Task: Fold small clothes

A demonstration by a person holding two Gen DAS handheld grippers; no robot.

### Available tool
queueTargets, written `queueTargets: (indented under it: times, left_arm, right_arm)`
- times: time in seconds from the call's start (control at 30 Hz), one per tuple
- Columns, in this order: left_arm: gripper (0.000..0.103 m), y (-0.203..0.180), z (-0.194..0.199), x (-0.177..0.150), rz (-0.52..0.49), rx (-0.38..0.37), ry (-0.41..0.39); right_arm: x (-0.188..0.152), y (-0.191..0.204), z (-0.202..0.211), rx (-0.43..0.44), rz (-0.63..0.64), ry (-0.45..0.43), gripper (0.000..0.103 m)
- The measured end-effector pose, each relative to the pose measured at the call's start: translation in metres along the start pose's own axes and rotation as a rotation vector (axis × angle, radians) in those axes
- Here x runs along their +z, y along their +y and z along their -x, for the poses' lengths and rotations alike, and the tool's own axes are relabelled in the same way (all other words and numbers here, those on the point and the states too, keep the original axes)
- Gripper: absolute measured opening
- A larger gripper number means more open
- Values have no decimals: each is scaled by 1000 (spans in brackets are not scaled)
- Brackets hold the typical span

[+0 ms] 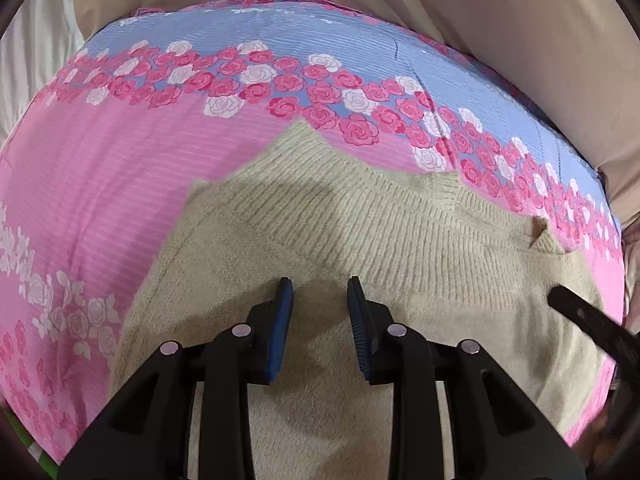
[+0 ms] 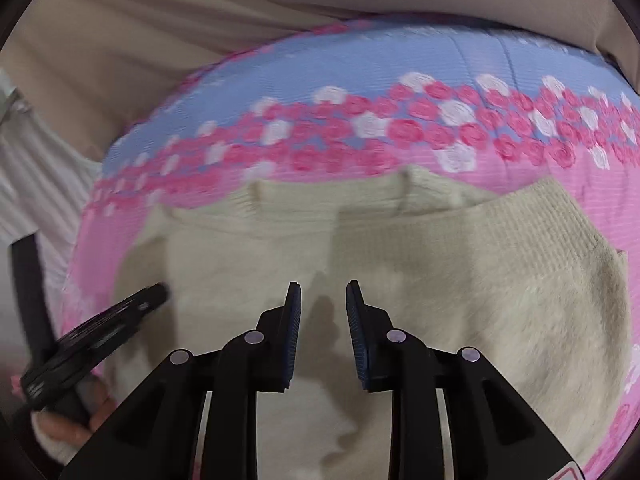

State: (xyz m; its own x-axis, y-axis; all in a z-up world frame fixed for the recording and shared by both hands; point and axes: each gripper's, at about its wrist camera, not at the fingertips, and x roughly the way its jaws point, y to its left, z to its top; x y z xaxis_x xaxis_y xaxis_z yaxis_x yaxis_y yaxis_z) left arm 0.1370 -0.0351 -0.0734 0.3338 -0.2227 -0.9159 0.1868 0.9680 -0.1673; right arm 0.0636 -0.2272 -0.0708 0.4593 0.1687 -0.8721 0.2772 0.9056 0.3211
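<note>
Jaws on my left gripper (image 1: 319, 292) stand a little apart with nothing between them, hanging just above the beige knit sweater (image 1: 360, 240); its blue pads (image 1: 282, 328) press on no cloth that I can see. My right gripper (image 2: 323, 294) is the same: parted, empty, poised over the sweater's fluffy middle, its view smeared by motion.

Taking the sweater as my landmark: it lies spread on the pink and blue rose-print bedcover (image 1: 100, 168), ribbed band toward the far edge, one flap already lying over the body with a raised corner (image 1: 540, 232) at its right side. The left gripper is over the sweater's near middle, and the right gripper is close beside it on the right, over the same garment. Beyond the sweater's far edge the cover gives way to plain beige bedding (image 1: 500, 20).

I judge a fold has just been laid and let go, so I am between folds. Next I need a fresh edge: drop both grippers to the sweater's near hem or a side, pinch through one layer only, and carry it across evenly so the loose knit does not bunch.
</note>
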Motion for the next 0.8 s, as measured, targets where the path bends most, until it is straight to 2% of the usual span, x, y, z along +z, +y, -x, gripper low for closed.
queueTargets:
  times: [0.07, 0.13, 0.2, 0.33, 0.4, 0.43, 0.47, 0.53, 0.6, 0.7, 0.8]
  left_arm:
    - [27, 2, 0, -1, 3, -4, 0]
    - [27, 3, 0, -2, 3, -6, 1]
    - [28, 2, 0, -2, -4, -5, 2]
    - [28, 8, 6, -2, 12, -26, 2]
    - [29, 23, 19, -3, 44, -50, -19]
    - [34, 32, 26, -5, 62, -58, -28]
    - [39, 44, 33, -8, 83, -63, -36]
    - [39, 69, 43, -18, 137, -59, -40]
    - [39, 87, 43, -31, 173, -45, -16]
    - [39, 98, 38, -47, 197, -18, 12]
    - [42, 110, 40, -58, 259, -56, 7]
  right_arm:
    - [-8, 15, -7, 21, 22, 23, 25]
    - [-9, 24, -33, -25, 56, 72, 25]
    - [-1, 26, -57, -61, 77, 100, 25]
    - [23, 31, -67, -96, 79, 105, 24]
    - [25, 37, -50, -71, 80, 70, 26]
    - [23, 40, -42, -50, 85, 63, 26]
    - [19, 43, -38, -32, 86, 66, 27]
    - [12, 48, -48, -14, 91, 113, 28]
    - [15, 54, -77, -66, 120, 146, 28]
    - [38, 65, -98, -97, 148, 102, 33]
    - [57, 74, -101, -121, 149, 116, 36]
